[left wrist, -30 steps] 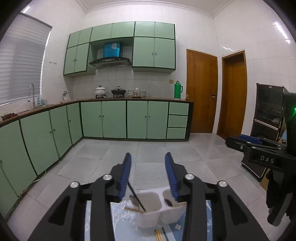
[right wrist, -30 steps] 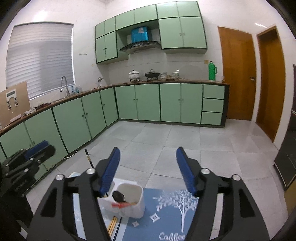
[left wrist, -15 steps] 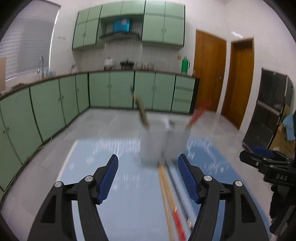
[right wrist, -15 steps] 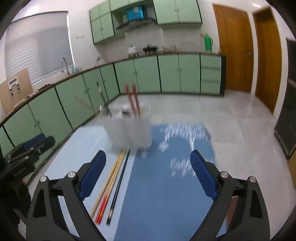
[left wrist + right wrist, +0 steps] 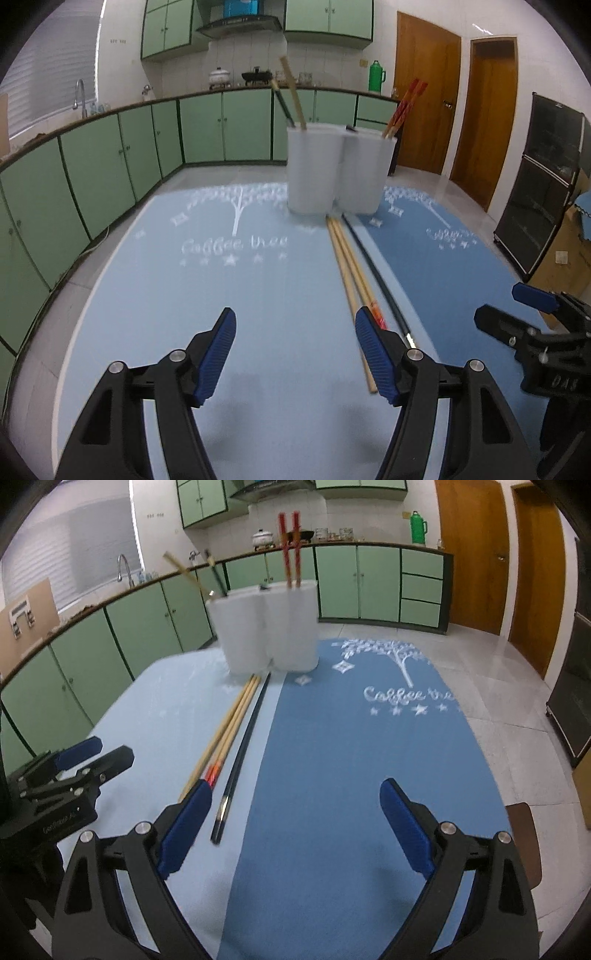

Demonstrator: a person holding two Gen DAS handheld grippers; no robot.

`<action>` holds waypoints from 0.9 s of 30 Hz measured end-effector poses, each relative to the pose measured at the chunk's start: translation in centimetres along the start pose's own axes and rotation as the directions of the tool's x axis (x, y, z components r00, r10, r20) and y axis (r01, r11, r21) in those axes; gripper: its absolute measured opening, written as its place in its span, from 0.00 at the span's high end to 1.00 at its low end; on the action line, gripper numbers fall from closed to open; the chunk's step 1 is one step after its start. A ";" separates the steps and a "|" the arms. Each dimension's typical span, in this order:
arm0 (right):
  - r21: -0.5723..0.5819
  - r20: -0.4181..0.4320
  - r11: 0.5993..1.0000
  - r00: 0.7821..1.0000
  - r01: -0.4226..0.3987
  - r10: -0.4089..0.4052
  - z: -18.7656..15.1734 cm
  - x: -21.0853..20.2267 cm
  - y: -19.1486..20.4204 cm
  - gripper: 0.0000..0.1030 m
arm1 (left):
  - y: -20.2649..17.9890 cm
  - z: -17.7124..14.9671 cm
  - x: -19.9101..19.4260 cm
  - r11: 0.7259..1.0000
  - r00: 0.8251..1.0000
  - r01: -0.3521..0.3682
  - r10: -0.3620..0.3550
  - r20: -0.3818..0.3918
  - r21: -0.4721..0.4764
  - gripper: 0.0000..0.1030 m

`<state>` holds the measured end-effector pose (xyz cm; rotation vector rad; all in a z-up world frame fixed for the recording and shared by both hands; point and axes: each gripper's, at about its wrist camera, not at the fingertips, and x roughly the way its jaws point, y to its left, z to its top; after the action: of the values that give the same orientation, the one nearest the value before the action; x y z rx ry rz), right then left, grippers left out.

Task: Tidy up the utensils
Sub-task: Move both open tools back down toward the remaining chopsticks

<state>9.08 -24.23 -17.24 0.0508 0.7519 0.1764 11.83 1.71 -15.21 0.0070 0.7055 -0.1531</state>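
Note:
A white two-compartment utensil holder [image 5: 334, 168] [image 5: 264, 627] stands at the far end of the table. It holds a wooden and a dark chopstick on its left side and red chopsticks [image 5: 290, 548] on its right. Two wooden chopsticks [image 5: 349, 266] [image 5: 227, 725], one with a red-orange end, and a black chopstick [image 5: 376, 273] [image 5: 242, 755] lie flat on the mats before it. My left gripper [image 5: 295, 345] is open and empty, low over the light blue mat. My right gripper [image 5: 295, 821] is open and empty over the dark blue mat.
A light blue mat [image 5: 184, 295] and a dark blue mat [image 5: 351, 757] cover the table. Green kitchen cabinets [image 5: 110, 155] line the walls behind. A black cabinet [image 5: 535, 206] and wooden doors stand at the right. Tiled floor lies beyond the table edges.
Both grippers have pulled back from above the holder and tilted down. Both sets of jaws have spread wider. The holder now stands farther off and the flat chopsticks are in full view.

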 end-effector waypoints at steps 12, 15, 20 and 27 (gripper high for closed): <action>-0.037 -0.055 0.999 0.998 -0.011 0.009 -1.1 1.4 2.2 0.25 | 0.7 -2.1 1.0 1.000 0.997 -0.013 0.012 -0.070 -0.007 0.36; -0.037 -0.073 0.999 0.997 -0.016 0.013 -1.3 1.7 2.9 0.30 | 0.8 -2.1 1.0 1.000 0.997 -0.013 0.013 -0.075 -0.008 0.36; -0.062 -0.108 0.998 0.994 -0.022 0.015 -1.6 2.5 3.9 0.43 | 0.9 -2.1 1.1 1.000 0.996 -0.018 0.017 -0.084 -0.013 0.36; -0.067 -0.142 0.997 0.989 -0.036 0.026 -1.8 3.4 4.6 0.59 | 1.0 -2.1 1.2 1.000 0.996 -0.015 0.013 -0.086 -0.020 0.36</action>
<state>9.65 -19.10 -20.30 -0.0162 0.8862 0.2370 11.56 2.70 -17.65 -0.0014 0.7924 -0.1328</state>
